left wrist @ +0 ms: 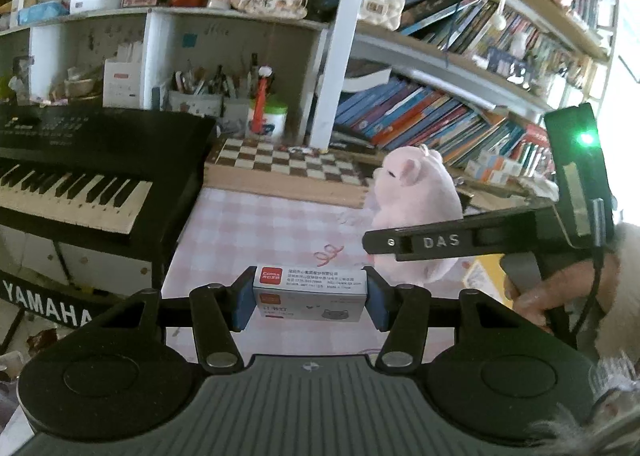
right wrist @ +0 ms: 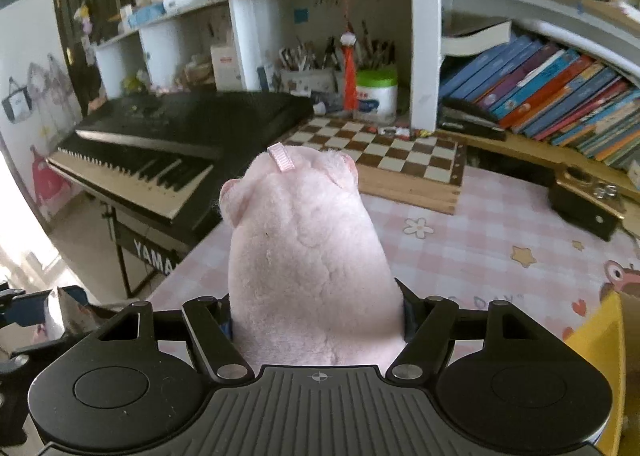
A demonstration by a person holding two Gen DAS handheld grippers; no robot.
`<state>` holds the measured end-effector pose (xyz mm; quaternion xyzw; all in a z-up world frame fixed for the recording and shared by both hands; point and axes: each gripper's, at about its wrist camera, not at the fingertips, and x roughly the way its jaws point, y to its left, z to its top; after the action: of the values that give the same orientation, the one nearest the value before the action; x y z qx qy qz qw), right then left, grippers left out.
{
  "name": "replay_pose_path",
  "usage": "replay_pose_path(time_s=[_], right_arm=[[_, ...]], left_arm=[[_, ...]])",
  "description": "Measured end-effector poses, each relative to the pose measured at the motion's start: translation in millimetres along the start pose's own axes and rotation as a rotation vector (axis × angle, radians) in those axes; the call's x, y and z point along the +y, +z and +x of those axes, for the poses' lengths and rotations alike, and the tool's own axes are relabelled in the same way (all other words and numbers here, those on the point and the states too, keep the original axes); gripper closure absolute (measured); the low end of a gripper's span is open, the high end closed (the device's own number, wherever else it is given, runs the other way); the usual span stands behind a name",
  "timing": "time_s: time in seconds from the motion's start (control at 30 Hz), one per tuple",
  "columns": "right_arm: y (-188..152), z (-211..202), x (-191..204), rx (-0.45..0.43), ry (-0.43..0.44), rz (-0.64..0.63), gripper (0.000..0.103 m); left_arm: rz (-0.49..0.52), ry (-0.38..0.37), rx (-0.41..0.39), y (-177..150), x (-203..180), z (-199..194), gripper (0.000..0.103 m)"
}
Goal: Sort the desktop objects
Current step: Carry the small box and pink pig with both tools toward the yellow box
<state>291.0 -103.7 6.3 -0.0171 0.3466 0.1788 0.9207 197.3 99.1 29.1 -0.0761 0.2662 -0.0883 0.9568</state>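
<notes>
Over the pink checked tablecloth (left wrist: 256,216), I'm carrying two things at once. My left gripper (left wrist: 310,298) is pinching a small staple box (left wrist: 310,292) between its blue pads, jaws pressed on both ends. My right gripper (right wrist: 318,320) is squeezing a pink plush pig (right wrist: 308,256) around its lower body; from the left camera the pig is sitting at about 2 o'clock, behind the right tool.

Progress-wise I'm guessing we're mid-sort: both items are picked up, neither is dropped anywhere. A yellow bin (right wrist: 600,336) is peeking in at 4 o'clock on the right view, probably a destination, but I can't tell.

Readable stuff: "Comix" on the box's red logo, "DAS" on the right tool's arm, "YAMAHA" on the keyboard (left wrist: 80,176). Box's small print is too tiny.
</notes>
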Motion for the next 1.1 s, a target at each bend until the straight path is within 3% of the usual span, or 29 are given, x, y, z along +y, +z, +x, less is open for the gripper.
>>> replay_pose_path(time_s=[0.17, 0.57, 1.1], right_arm=[[-14, -40, 9, -0.032, -0.007, 0.030, 0.032], [-64, -101, 42, -0.016, -0.025, 0.091, 0.032], [-138, -152, 82, 0.044, -0.075, 0.171, 0.032]], left_arm=[[-0.005, -0.035, -0.021, -5, -2, -26, 0.052], [-0.020, -0.114, -0.024, -30, -4, -83, 0.052], [-0.013, -0.167, 0.061, -85, -3, -138, 0.052]])
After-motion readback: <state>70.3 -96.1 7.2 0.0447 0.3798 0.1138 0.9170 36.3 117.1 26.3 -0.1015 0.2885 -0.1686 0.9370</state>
